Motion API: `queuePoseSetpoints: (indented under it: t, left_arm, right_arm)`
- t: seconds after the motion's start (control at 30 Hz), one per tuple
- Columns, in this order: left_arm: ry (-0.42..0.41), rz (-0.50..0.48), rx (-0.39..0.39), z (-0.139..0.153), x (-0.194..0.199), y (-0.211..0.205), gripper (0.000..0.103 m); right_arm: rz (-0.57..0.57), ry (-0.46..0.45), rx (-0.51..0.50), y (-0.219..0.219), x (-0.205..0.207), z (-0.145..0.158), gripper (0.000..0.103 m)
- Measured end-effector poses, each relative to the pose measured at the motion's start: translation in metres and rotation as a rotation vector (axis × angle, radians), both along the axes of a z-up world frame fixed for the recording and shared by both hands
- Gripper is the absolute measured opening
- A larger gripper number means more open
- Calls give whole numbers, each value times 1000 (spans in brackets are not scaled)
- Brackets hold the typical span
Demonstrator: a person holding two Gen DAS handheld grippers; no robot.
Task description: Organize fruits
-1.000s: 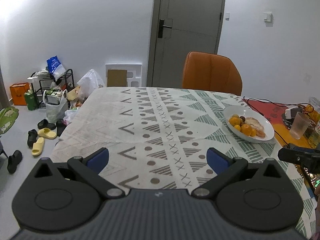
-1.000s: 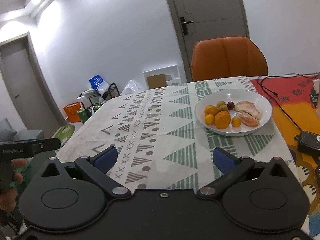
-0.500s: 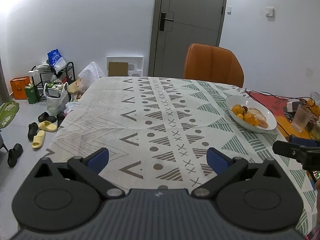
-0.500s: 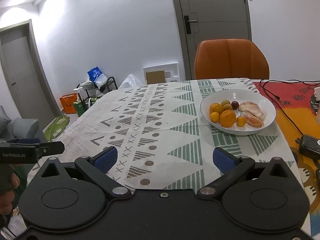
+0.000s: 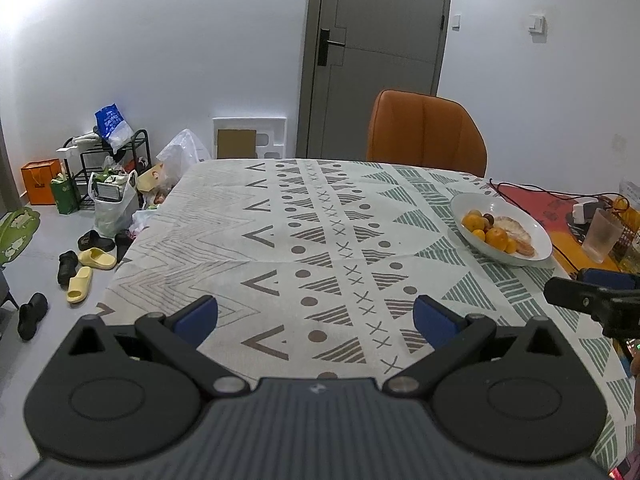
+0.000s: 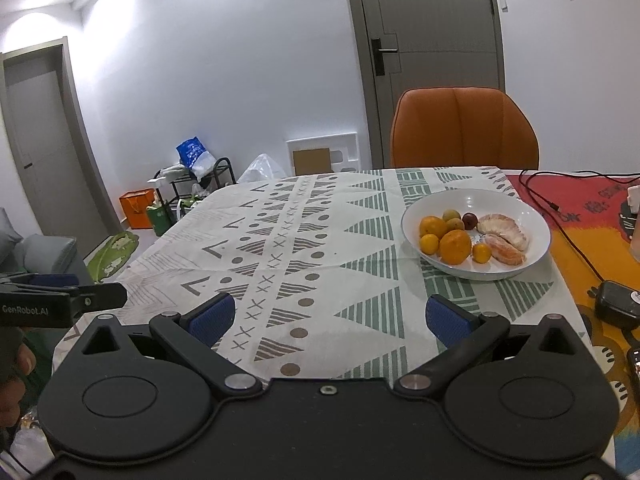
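Hovering over the patterned-cloth desk [image 5: 280,240]: left gripper [image 5: 316,318] and right gripper [image 6: 328,316], blue-padded fingers [image 6: 210,318] spread wide, holding nothing. White ceramic bowl [image 6: 536,220] of oranges [image 6: 455,246], small fruits and peeled citrus sits ahead of the right gripper, near the orange chair [image 6: 464,128].
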State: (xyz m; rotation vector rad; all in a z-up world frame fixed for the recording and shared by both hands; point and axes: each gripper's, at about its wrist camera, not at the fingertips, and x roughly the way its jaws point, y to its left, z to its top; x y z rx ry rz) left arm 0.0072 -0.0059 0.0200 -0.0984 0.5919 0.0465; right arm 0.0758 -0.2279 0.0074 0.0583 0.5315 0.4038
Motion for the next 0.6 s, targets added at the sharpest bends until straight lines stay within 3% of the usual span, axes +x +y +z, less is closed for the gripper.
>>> queuePoseSetpoints:
  t: [0.6]
  left_arm:
    - [-8, -10, 3, 3, -2, -3, 103]
  right_arm:
    - [10, -7, -15, 2, -1, 2, 103]
